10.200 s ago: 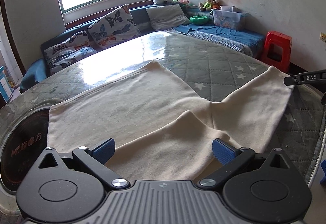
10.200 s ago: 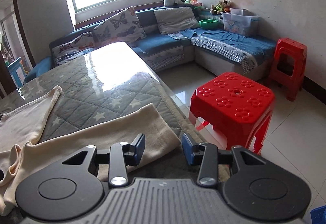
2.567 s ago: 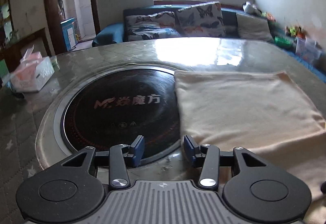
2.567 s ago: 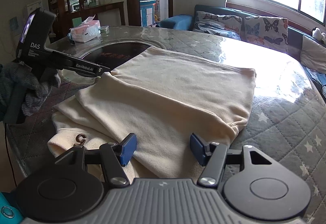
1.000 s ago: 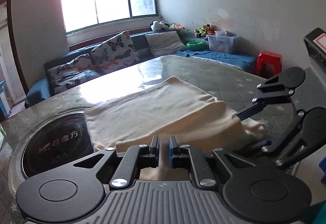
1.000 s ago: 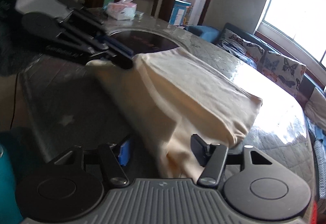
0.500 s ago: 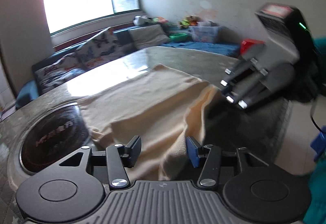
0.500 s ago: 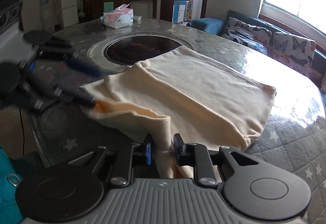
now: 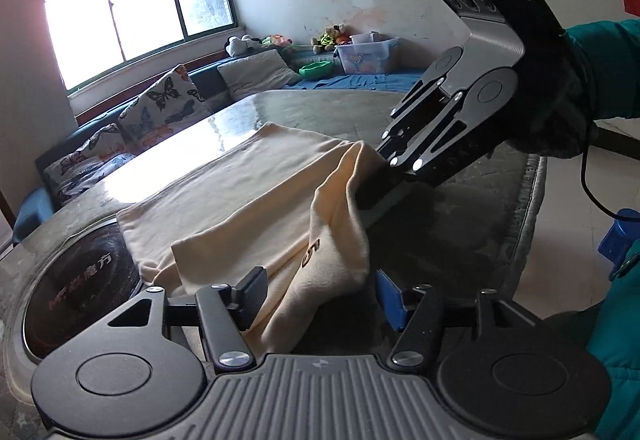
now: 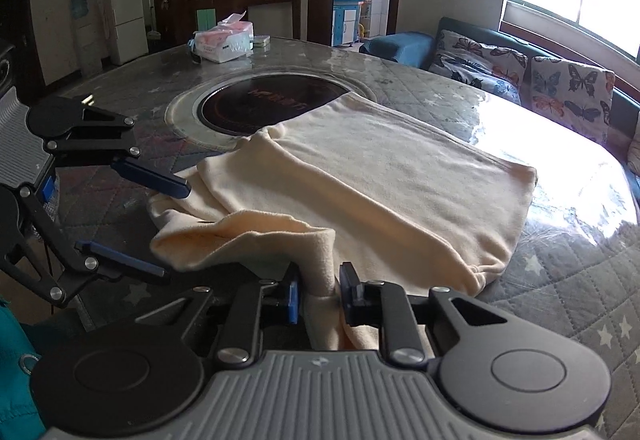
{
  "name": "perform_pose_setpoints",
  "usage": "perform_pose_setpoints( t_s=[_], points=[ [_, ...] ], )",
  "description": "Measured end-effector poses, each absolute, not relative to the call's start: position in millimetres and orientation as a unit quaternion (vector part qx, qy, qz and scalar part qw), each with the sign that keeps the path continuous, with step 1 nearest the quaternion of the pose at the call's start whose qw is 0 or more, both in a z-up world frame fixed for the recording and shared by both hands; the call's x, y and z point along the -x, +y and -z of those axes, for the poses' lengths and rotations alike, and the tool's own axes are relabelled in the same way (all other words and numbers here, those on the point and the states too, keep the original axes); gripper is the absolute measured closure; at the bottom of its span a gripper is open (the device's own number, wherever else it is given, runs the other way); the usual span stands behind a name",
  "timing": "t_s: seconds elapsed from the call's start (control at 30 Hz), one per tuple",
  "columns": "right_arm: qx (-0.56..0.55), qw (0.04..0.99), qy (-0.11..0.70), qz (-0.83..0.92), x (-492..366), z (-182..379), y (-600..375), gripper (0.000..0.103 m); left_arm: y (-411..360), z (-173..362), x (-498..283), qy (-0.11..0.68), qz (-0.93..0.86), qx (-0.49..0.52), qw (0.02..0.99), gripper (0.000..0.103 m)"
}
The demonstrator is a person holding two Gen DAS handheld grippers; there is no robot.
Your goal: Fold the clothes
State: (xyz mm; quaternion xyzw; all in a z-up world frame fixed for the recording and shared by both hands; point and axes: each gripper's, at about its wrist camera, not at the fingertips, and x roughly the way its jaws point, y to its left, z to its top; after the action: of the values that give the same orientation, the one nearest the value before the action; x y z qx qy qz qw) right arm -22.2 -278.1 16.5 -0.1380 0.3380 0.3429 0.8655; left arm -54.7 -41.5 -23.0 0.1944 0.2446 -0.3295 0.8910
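Observation:
A cream garment (image 10: 380, 176) lies partly folded on the round table, its near edge bunched and lifted. My right gripper (image 10: 319, 290) is shut on that raised fold, with cloth pinched between its blue pads. In the left wrist view the right gripper (image 9: 372, 196) reaches into the fabric (image 9: 240, 192) from the right, fingertips hidden by cloth. My left gripper (image 9: 320, 294) has its jaws opening; a hanging flap of the garment passes between them and the pads do not press it. From the right wrist view, the left gripper (image 10: 174, 232) stands at the garment's left edge, fingers spread.
The quilted, glass-topped table (image 10: 560, 280) has a round black hob (image 10: 256, 104) set in its middle. A tissue pack (image 10: 224, 40) sits at the far side. A sofa with butterfly cushions (image 10: 560, 84) runs behind. The table's edge (image 9: 532, 200) drops to tiled floor.
My left jaws went from shut on the cloth to wide apart, letting it go. My right jaws closed onto the raised fold and stay there.

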Motion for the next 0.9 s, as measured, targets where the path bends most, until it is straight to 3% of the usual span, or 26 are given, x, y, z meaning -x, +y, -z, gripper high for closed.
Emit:
perform_pose_setpoints(
  t_s=[0.27,0.43,0.5,0.6,0.73,0.8,0.87,0.9],
  points=[
    [0.112,0.864,0.352,-0.343,15,-16,-282,0.084,-45,29,56,0.244,0.314,-0.219,0.891,0.031],
    [0.114,0.863,0.353,-0.343,16,-16,-281,0.084,-51,39,45,0.243,0.289,-0.244,0.893,0.062],
    [0.123,0.863,0.350,-0.344,20,-16,-279,0.080,-51,38,41,0.240,0.282,-0.240,0.897,0.082],
    [0.143,0.863,0.342,-0.345,27,-16,-276,0.067,-45,27,34,0.234,0.279,-0.211,0.907,0.087],
    [0.179,0.860,0.321,-0.353,38,-11,-267,0.063,-39,17,22,0.234,0.268,-0.176,0.918,0.087],
    [0.177,0.862,0.319,-0.352,38,-8,-266,0.068,-40,16,21,0.236,0.267,-0.176,0.918,0.084],
    [0.170,0.864,0.317,-0.352,37,-7,-266,0.086,-41,19,25,0.235,0.268,-0.185,0.916,0.083],
    [0.158,0.866,0.318,-0.352,35,-9,-268,0.088,-41,22,28,0.235,0.267,-0.191,0.915,0.078]
  ],
)
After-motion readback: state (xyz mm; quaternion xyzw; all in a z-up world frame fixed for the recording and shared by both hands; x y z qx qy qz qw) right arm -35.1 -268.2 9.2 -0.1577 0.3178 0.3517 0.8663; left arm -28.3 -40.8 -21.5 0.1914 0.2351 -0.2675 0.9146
